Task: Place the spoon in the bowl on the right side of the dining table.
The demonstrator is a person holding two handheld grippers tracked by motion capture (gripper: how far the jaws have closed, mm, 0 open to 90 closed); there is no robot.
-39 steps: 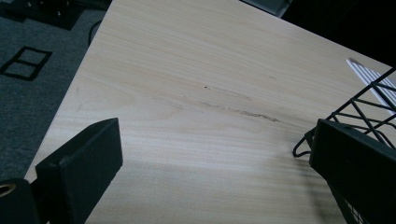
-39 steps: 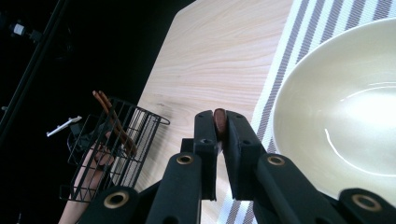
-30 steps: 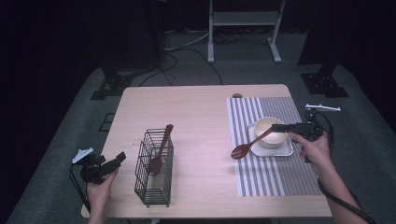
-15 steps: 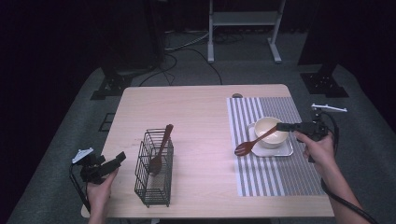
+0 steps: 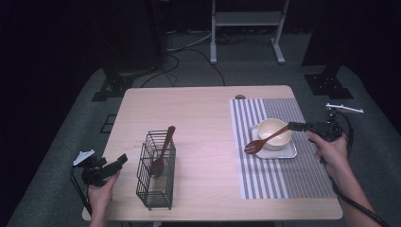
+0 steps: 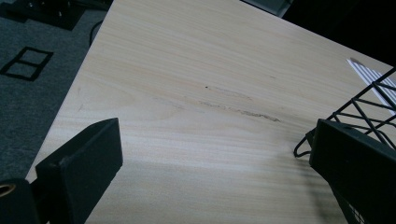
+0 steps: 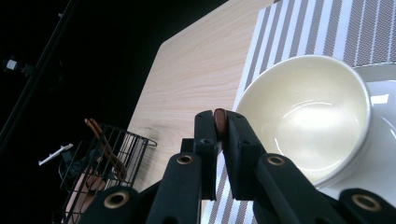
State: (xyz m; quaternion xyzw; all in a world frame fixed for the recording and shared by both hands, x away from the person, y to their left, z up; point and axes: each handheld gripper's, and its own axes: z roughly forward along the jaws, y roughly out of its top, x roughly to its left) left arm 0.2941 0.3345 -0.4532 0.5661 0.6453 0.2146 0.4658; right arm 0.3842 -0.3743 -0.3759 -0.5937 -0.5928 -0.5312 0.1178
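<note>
While the wooden spoon (image 5: 265, 140) sits pinched by its handle end in the right tool (image 5: 294, 126), its scoop hangs over the tray (image 5: 289, 152) edge, lower left of the bowl (image 5: 274, 133), centre right of frame. Step looks like carrying the spoon to the bowl; next move: lower the scoop in, then release. Left tool (image 5: 119, 161) spread, empty, lower left beside the wire basket (image 5: 156, 176). Versus a second ago the spoon has shifted right, closer over the bowl; left tool unchanged.

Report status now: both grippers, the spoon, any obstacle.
Right gripper shut on wooden spoon, over bowl. Left gripper open, idle beside wire basket. Nothing blocking.
</note>
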